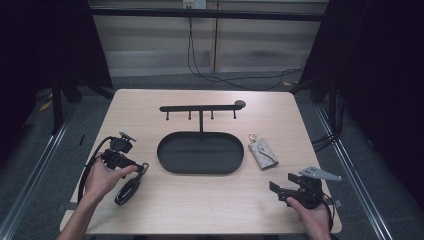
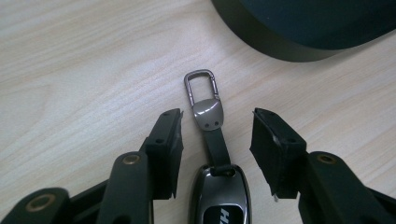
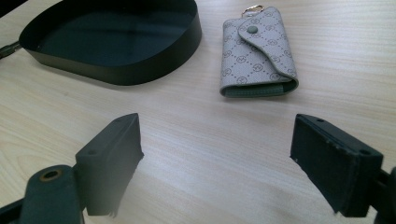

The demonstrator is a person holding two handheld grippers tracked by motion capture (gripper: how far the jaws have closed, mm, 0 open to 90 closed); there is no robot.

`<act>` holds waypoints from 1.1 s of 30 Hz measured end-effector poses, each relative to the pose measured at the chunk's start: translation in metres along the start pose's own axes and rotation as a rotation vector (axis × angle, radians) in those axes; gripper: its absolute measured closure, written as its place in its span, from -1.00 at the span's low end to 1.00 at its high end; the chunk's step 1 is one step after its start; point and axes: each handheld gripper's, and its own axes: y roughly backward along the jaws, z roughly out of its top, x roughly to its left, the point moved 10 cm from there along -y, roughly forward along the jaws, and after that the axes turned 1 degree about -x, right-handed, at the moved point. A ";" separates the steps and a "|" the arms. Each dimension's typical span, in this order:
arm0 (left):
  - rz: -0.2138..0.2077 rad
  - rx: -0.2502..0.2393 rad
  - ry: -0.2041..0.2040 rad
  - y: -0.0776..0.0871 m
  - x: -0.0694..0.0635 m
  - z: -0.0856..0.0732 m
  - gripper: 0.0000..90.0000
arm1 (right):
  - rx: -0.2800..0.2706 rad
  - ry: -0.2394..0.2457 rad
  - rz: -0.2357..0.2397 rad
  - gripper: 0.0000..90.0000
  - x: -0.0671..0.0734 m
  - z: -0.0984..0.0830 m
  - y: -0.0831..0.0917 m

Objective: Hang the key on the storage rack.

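A dark car key fob with a black strap and a metal clip lies flat on the wooden table at the front left. My left gripper points down at it. In the left gripper view its jaws stand on either side of the strap, with a gap at each side and the pads clear of it. Near the front right my right gripper hovers wide open over bare table. A grey patterned key pouch lies ahead of it.
A black oval tray sits mid-table, and a rail with several hooks stands on a post behind it. The tray's wall is just beyond the key's clip. The pouch lies right of the tray.
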 end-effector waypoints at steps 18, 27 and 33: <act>0.039 0.160 -0.029 -0.022 0.002 0.005 0.36 | 0.017 0.001 0.001 -0.63 0.000 -0.002 -0.002; 0.043 0.215 -0.042 -0.028 -0.003 0.005 0.41 | 0.020 0.004 -0.005 -0.63 -0.001 -0.002 -0.003; 0.056 0.239 -0.029 -0.034 0.000 0.005 0.41 | 0.019 0.002 -0.001 -0.62 0.000 -0.003 -0.002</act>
